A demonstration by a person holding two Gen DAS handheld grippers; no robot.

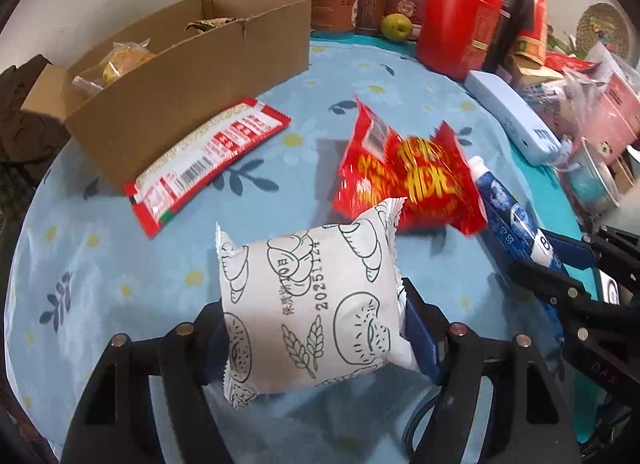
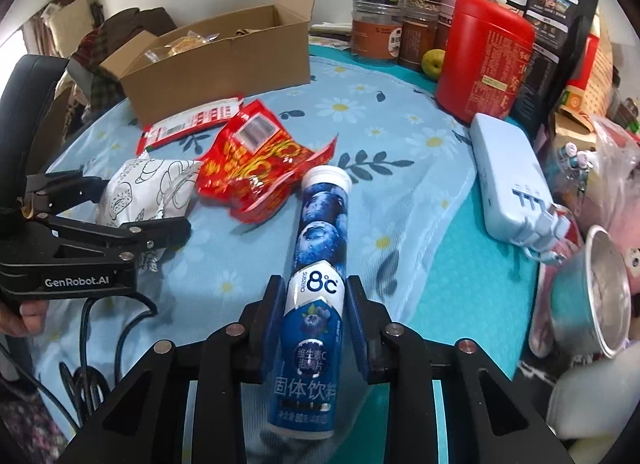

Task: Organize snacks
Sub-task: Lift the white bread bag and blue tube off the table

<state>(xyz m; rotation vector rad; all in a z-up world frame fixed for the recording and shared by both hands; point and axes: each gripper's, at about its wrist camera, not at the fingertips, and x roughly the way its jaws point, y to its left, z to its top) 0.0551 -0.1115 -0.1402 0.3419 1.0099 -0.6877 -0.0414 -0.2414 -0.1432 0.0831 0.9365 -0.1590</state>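
White bread packet (image 1: 308, 304): being held between the pads of the left gripper (image 1: 316, 328), near the table's front edge. Blue tube (image 2: 316, 284): being gripped by the right gripper (image 2: 316, 328), jaws narrow. Red snack bag (image 1: 404, 179): lying mid-table. Cardboard box (image 1: 180, 95): being kept at the far left corner

Two close, downward wrist views (shared tablecloth (image 1: 100, 264)).
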